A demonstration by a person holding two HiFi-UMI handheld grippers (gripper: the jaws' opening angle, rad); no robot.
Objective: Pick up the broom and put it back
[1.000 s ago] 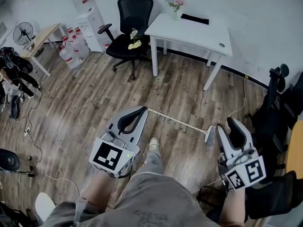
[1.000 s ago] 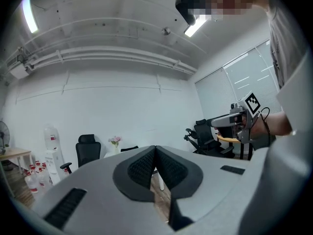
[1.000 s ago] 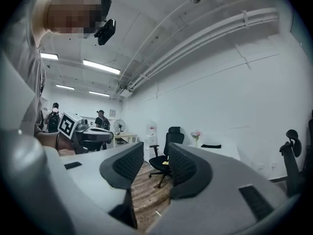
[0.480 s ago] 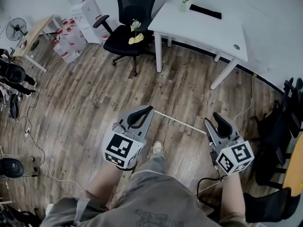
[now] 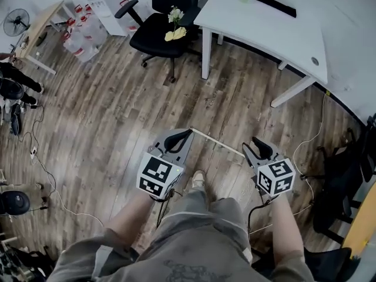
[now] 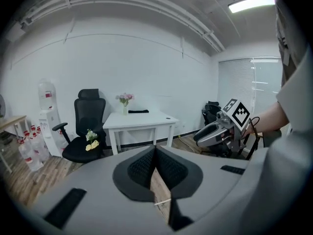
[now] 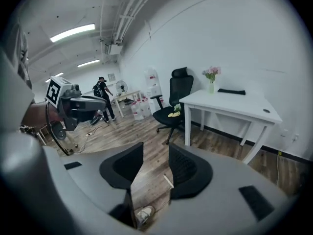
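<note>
— Where is the broom (image 5: pixel 217 143)?
— On the wood floor (image 5: pixel 117 110), between the claws. Only its thin handle shows; the right end is hidden behind the right claw (image 5: pixel 258 147).
— And the claws?
— The left claw (image 5: pixel 179 137) is pressed together, empty; the right is narrowly parted, holding nothing.
— Around them?
— A black chair (image 5: pixel 150 37) carrying yellow flowers (image 5: pixel 175 33), a white surface (image 5: pixel 276 28), and a shoe (image 5: pixel 197 181) near the handle.
</note>
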